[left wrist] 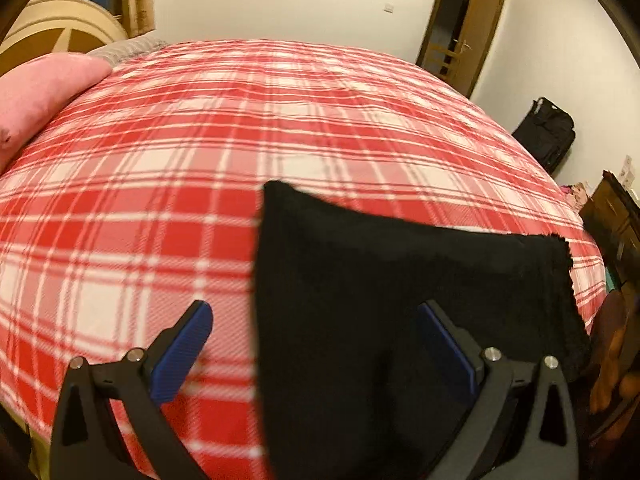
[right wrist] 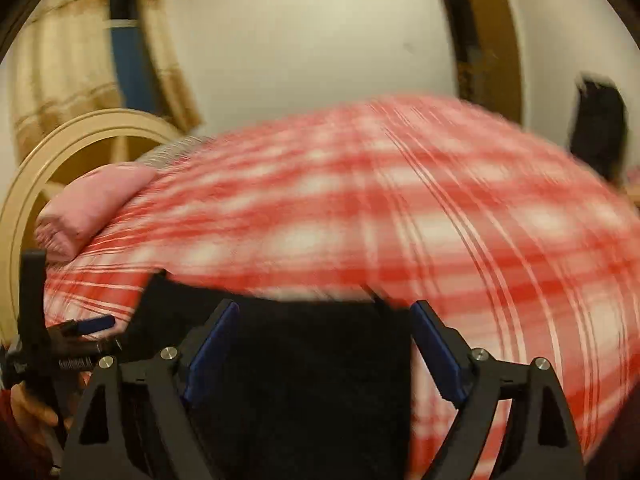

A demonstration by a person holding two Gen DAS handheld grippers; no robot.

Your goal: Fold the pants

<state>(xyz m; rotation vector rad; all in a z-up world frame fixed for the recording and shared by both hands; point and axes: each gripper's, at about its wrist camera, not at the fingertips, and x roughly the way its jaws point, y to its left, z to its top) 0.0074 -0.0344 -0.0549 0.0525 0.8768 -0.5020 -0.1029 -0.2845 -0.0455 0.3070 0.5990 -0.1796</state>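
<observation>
The black pants (left wrist: pixel 384 280) lie folded in a compact shape on the red and white plaid bed cover (left wrist: pixel 200 140), near its front edge. My left gripper (left wrist: pixel 316 312) is open above the pants' left edge, its right finger over the black cloth and its left finger over the cover. In the blurred right wrist view the pants (right wrist: pixel 304 360) lie between the fingers of my right gripper (right wrist: pixel 324 312), which is open. The left gripper (right wrist: pixel 86 326) shows at the left edge of that view.
A pink pillow (left wrist: pixel 36 92) lies at the bed's far left by a curved headboard (left wrist: pixel 60 28). A black suitcase (left wrist: pixel 548 136) stands by the wall at the right, near an open wooden door (left wrist: pixel 468 24). Wooden furniture (left wrist: pixel 616 216) stands right of the bed.
</observation>
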